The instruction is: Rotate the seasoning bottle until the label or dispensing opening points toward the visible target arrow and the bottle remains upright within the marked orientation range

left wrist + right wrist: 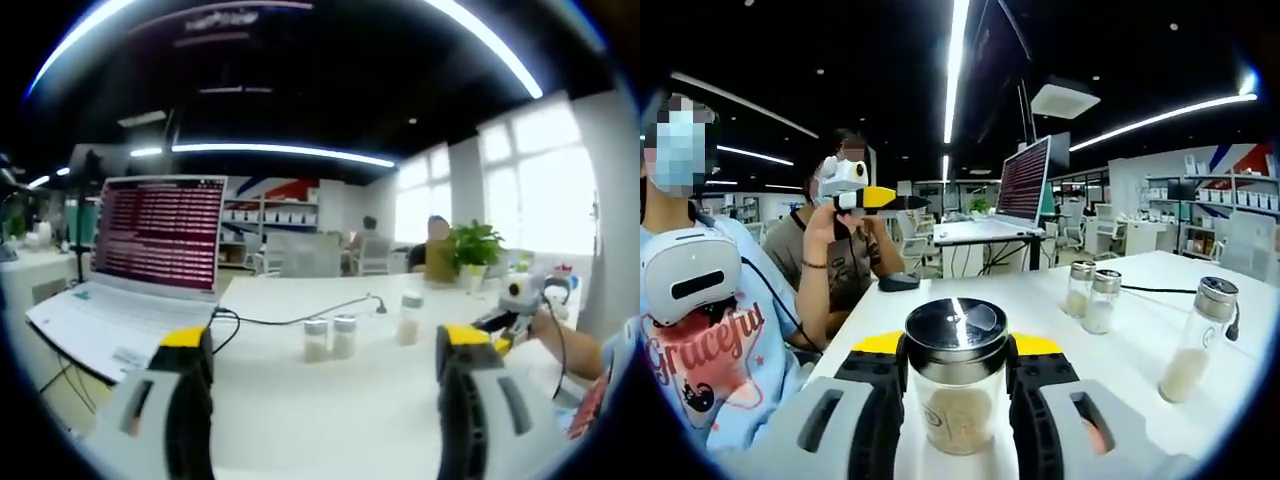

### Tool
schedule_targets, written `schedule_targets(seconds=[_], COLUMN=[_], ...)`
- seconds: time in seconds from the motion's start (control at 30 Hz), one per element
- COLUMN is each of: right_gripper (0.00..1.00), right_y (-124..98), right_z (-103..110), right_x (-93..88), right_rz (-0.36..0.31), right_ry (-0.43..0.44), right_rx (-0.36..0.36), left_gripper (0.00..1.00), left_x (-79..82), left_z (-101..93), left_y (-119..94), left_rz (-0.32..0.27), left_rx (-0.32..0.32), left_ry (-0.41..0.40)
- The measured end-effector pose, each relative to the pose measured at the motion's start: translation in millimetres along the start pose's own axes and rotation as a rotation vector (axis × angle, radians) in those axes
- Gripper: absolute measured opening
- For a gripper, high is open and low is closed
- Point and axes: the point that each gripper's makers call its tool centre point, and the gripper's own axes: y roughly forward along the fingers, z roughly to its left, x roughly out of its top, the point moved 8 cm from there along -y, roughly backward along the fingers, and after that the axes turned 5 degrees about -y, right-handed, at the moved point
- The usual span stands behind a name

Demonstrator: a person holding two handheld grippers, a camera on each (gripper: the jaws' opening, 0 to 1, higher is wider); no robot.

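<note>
A glass seasoning bottle [957, 385] with a shiny metal lid and beige powder stands upright on the white table [1140, 330], with my right gripper [957, 405] shut on its sides. Two more small bottles [1090, 295] stand together further off, and a taller one [1195, 340] stands to the right. In the left gripper view my left gripper [325, 340] is open and holds nothing. The pair of bottles [329, 337] and a single bottle [409, 318] stand ahead of it. The right gripper [515, 305] shows at the right in a hand. The left gripper [865, 195] is held up high.
An open white laptop [150, 260] sits at the left of the table, and a black cable [290, 320] runs from it towards the bottles. A black mouse [898, 282] lies near the table edge. A potted plant [475, 245] stands at the far end. People sit behind.
</note>
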Motion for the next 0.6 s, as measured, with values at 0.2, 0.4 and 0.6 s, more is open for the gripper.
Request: schedule_targets(seconds=[0.2, 0.4, 0.6], right_gripper=[0.38, 0.38, 0.38], right_y=[-1.7, -2.4, -3.3], right_z=[-1.7, -2.3, -2.7], right_x=[0.6, 2.6, 3.3], right_rz=[0.013, 0.038, 0.051], right_ry=[-0.005, -0.008, -0.004], right_rx=[-0.012, -0.032, -0.057], left_gripper=[0.98, 0.98, 0.98], left_x=[0.6, 3.7, 0.3], left_z=[-0.6, 3.3, -1.0], left_y=[-4.8, -15.7, -14.3], left_rz=[-0.004, -0.028, -0.026], left_rx=[-0.003, 0.014, 0.015], left_ry=[0.000, -0.002, -0.006])
